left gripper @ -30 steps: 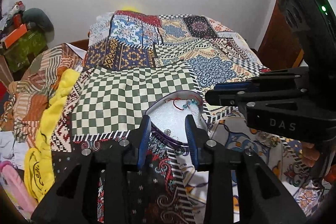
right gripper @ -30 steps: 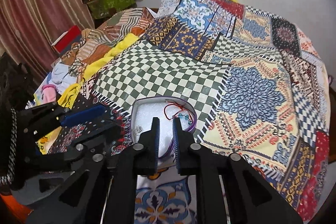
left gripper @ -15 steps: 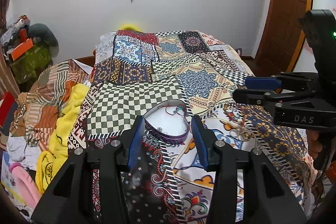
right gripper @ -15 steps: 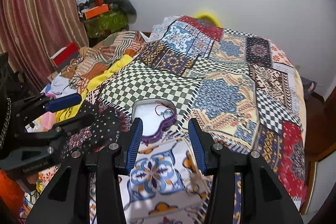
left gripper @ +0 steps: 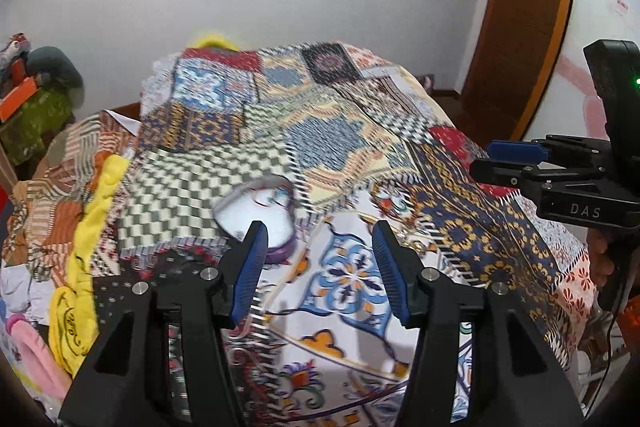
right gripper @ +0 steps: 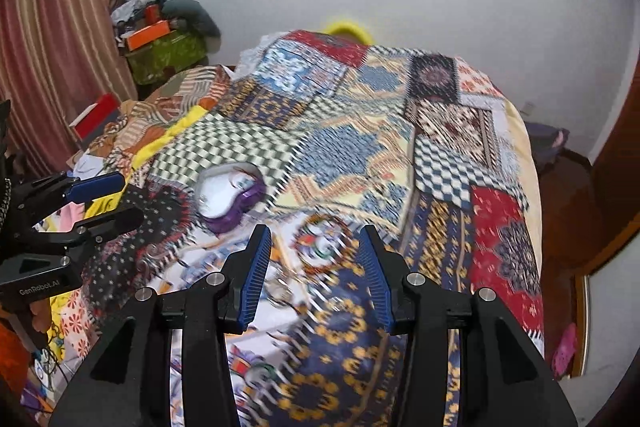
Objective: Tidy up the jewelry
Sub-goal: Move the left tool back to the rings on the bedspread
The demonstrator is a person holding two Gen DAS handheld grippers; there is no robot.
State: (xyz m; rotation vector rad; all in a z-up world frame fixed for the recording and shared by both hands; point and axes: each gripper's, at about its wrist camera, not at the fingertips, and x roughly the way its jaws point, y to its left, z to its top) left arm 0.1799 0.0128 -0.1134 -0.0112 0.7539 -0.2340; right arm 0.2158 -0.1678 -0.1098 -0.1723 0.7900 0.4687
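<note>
Both claws hang released over the patchwork bed: left claw widening, right claw spread, neither holding anything. The heart-shaped jewelry box lies open beyond them, ready to receive pieces.

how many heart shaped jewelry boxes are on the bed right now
1. The heart-shaped box lies open on the patchwork bedspread, at the near edge of its green checkered patch, beyond both grippers. Blur and clutter beside the bed could hide others.
</note>
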